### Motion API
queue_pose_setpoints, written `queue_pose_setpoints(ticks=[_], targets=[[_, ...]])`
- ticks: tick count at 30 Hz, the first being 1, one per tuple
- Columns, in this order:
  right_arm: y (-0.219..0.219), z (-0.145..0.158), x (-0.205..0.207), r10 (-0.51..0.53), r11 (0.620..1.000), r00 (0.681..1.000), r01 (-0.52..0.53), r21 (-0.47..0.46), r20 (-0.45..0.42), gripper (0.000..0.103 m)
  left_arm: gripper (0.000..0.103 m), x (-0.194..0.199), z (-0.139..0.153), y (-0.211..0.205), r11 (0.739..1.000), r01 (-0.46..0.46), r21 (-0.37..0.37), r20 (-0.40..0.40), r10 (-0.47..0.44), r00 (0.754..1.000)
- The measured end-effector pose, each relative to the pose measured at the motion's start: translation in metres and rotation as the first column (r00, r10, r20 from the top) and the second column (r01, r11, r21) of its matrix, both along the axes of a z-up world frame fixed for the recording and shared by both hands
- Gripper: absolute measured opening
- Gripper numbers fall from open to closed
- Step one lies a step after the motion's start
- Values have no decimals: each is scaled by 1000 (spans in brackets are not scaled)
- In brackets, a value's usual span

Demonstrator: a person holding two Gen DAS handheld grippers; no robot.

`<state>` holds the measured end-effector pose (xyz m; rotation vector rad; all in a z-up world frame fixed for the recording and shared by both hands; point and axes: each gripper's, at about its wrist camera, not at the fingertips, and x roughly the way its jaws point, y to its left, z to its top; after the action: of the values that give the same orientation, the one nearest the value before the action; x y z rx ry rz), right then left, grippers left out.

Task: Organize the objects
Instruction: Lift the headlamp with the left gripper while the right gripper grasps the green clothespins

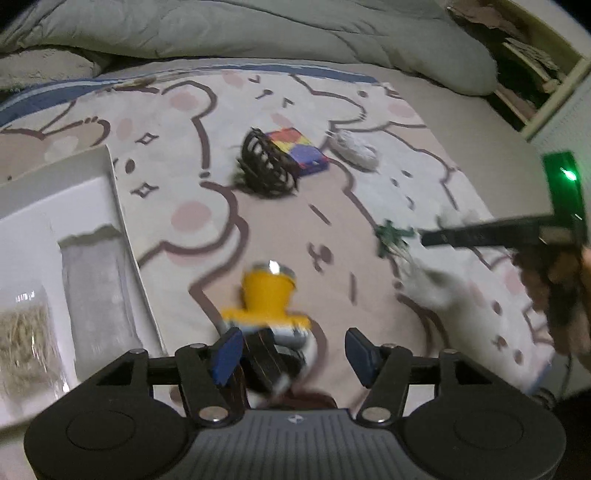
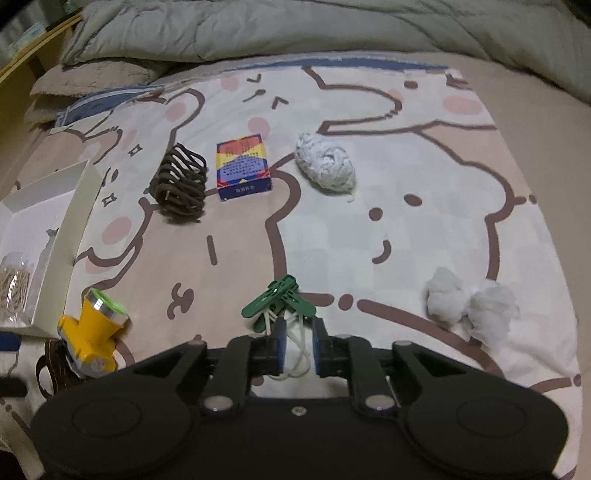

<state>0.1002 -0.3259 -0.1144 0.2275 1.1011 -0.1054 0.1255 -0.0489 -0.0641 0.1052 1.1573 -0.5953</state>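
Observation:
A yellow headlamp (image 1: pixel 267 295) with a dark strap lies on the bear-print sheet, just ahead of my open left gripper (image 1: pixel 291 354); its strap lies between the jaws. It also shows in the right wrist view (image 2: pixel 92 332). My right gripper (image 2: pixel 298 349) is shut on the white cords of a bunch of green clothes pegs (image 2: pixel 279 301). The pegs also show in the left wrist view (image 1: pixel 393 238), blurred, below the right gripper's body.
A white open box (image 1: pixel 110 206) at the left holds a grey pouch (image 1: pixel 98 291) and a bag of straw-like bits (image 1: pixel 24 343). Farther out lie a dark hair claw (image 2: pixel 181 181), a colourful card box (image 2: pixel 243 166), a white yarn ball (image 2: pixel 325 162) and two cotton wads (image 2: pixel 469 306). A grey quilt (image 2: pixel 295 29) lies behind.

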Motion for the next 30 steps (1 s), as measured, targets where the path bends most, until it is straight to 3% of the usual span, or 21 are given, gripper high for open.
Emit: queue_pose_setpoints(ticks=[5, 12, 16, 18, 24, 30], targets=[[-1, -6, 9, -12, 999, 1000, 12, 34, -18, 29, 55, 25, -15, -25, 997, 19, 74, 18, -21, 1000], [3, -15, 20, -20, 1000, 999, 21, 18, -31, 53, 55, 45, -44, -48, 978, 72, 198, -30, -67, 997], [5, -22, 24, 2, 1000, 998, -2, -2, -56, 59, 56, 53, -59, -46, 970, 65, 234, -85, -46, 995], [6, -28, 27, 6, 1000, 997, -7, -4, -73, 64, 57, 56, -65, -44, 974, 52, 218, -115, -28, 993], [19, -44, 31, 34, 998, 992, -41, -48, -124, 62, 56, 55, -67, -52, 969, 60, 240, -117, -33, 993], [25, -46, 32, 52, 996, 991, -60, -62, -127, 62, 55, 48, -55, -66, 953, 110, 282, -29, -107, 994]])
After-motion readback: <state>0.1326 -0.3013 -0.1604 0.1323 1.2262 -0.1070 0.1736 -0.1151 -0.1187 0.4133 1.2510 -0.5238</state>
